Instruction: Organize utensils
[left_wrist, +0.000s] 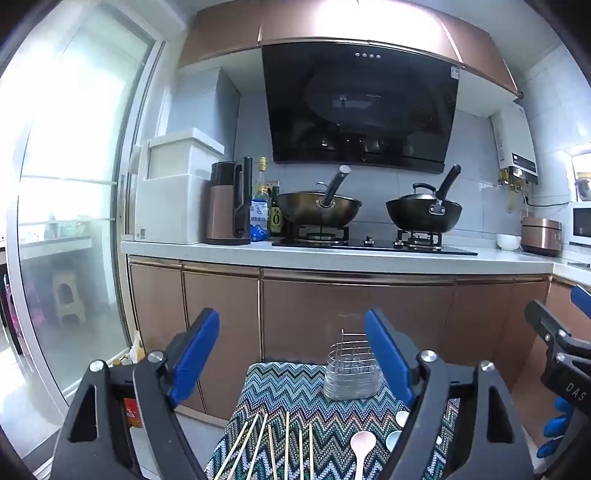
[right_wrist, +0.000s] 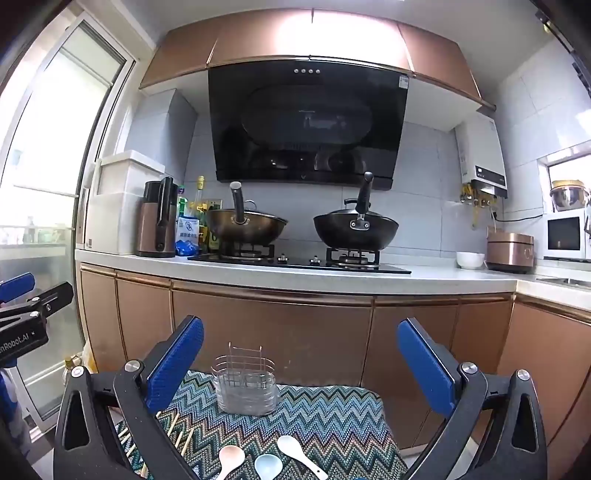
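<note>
Both the left gripper (left_wrist: 291, 354) and right gripper (right_wrist: 301, 363) hover with jaws spread, holding nothing. The chopsticks (left_wrist: 273, 446) lie near-left and the spoons (right_wrist: 266, 461) near-right on the zigzag cloth (right_wrist: 332, 417), with the wire holder (right_wrist: 245, 389) empty at its far edge. I'd lower onto one chopstick's middle, pinching squarely across it.

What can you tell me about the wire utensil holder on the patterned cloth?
The wire utensil holder is an oval basket of thin shiny metal rods, with horizontal rings around it and a taller wire frame rising at its back. It stands upright near the far edge of the zigzag cloth. It looks empty. The chopsticks and spoons lie on the cloth nearer the camera, apart from it. Nothing touches it except the cloth.
</note>
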